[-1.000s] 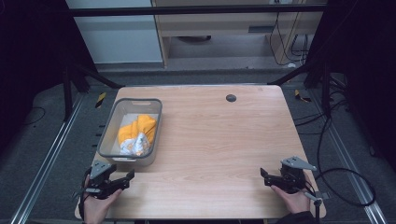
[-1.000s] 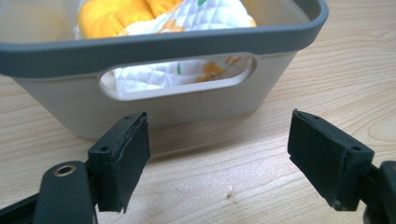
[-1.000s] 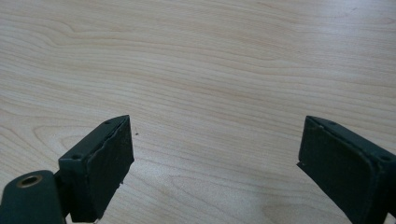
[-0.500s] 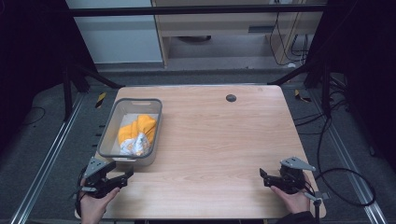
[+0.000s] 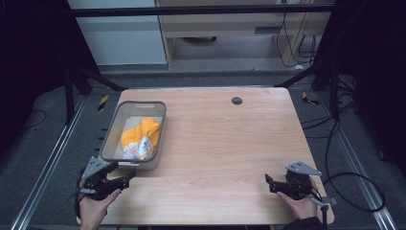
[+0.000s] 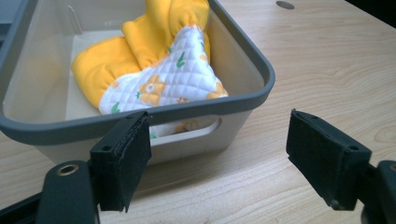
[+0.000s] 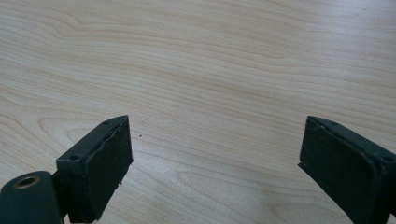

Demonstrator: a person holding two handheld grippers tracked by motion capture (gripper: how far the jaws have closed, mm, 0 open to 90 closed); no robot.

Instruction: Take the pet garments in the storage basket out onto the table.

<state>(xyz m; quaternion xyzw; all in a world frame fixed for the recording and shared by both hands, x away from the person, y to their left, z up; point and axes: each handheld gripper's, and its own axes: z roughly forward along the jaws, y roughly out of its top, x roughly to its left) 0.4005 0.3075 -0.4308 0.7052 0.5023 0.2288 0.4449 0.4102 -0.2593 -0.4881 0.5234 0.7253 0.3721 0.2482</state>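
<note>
A grey plastic bin [image 5: 111, 139] [image 6: 243, 100] stands on the left side of the wooden table [image 5: 215, 143]. Inside it lies a crumpled yellow cloth with a white quilted flower-print side [image 5: 140, 136] [image 6: 159, 70]. My left gripper [image 5: 128, 176] [image 6: 219, 158] is open at the table's front left corner, just short of the bin's near wall, with nothing between its jaws. Near the front right corner my right gripper [image 5: 268, 183] [image 7: 210, 168] is open too, low over bare wood [image 7: 224, 84].
A small dark round hole [image 5: 236, 100] [image 6: 284, 4] sits near the table's far edge. Metal frame rails and cables run along the floor on both sides. Cabinets stand beyond the table's far edge.
My left gripper has drawn slightly left and back toward the front corner, still pointing at the bin. The right gripper has stayed in place.
</note>
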